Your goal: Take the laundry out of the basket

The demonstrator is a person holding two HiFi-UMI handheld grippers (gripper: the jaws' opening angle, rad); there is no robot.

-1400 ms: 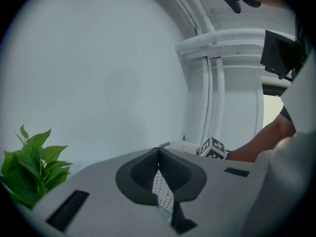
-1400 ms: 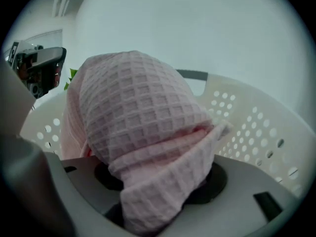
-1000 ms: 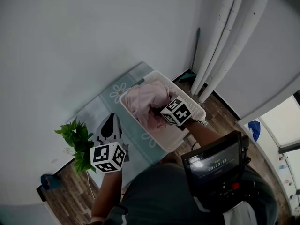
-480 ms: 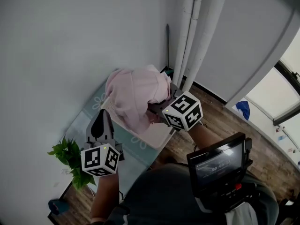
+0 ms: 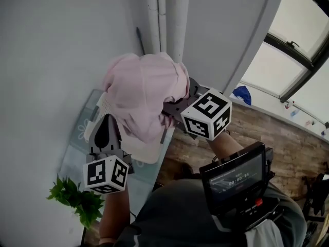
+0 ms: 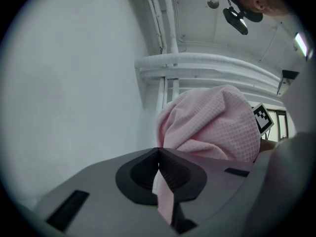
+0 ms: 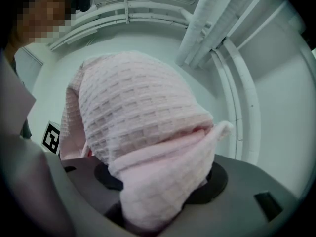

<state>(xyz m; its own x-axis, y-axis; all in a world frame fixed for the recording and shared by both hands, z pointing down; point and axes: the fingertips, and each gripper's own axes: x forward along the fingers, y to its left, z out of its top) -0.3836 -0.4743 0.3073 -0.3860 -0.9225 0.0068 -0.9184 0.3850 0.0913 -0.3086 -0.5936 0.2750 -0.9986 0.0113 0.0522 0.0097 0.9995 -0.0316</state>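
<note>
From the head view, the pink towel (image 5: pixel 144 91) is held up in the air as a rounded bundle, over the white basket (image 5: pixel 149 152), which stands on a pale mat (image 5: pixel 77 148) by the wall. The right gripper (image 5: pixel 174 111) goes into the towel from the side. The left gripper (image 5: pixel 106 127) sits lower, at the towel's hanging edge. I think two holds are used because the towel is big and soft, and one hold would let the rest drag in the basket. Whether the lowest part is free of the basket, I cannot tell from here.

In the left gripper view, the jaws are pressed together on only a thin strip of the towel's edge, and the main bundle stands beyond them, in front of the white pipes (image 6: pixel 165 83). It is a small pinch (enough to guide a corner, not to carry weight, I would say).

In the right gripper view, the jaws stand about half apart because a thick fold of the towel fills the space between them and bulges over both pads. This hold seems to carry most of the load, so the bundle droops around it.
</note>
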